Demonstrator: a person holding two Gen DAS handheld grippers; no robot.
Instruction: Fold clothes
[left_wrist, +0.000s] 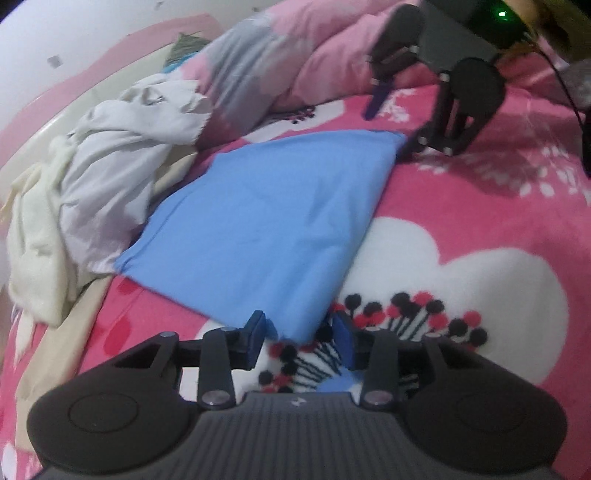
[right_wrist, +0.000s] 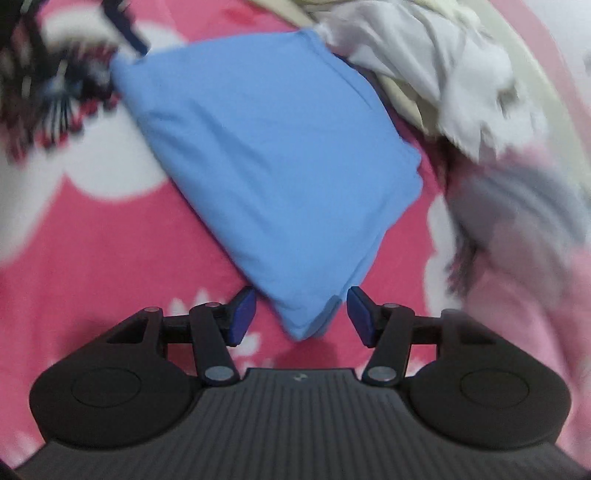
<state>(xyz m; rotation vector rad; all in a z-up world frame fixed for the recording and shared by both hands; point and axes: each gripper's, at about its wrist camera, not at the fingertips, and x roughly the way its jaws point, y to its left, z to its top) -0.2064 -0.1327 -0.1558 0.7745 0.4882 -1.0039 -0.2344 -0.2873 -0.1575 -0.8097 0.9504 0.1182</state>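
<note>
Pink heart-print blanket (left_wrist: 480, 229) carries our folded blue garment (left_wrist: 266, 229); both the left gripper (left_wrist: 301, 341) and right gripper (right_wrist: 301, 314), fingers apart, straddle corners at six o'clock. Tugging unevenly could undo the fold.

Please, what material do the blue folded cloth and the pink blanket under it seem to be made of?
Blue cloth: likely thin woven cotton or a cotton blend, matte; it lies flat with soft creases and stitched hems. Pink blanket: probably fleece or plush; its printed white hearts have fuzzy edges and the surface looks napped, though blur leaves this open.
</note>
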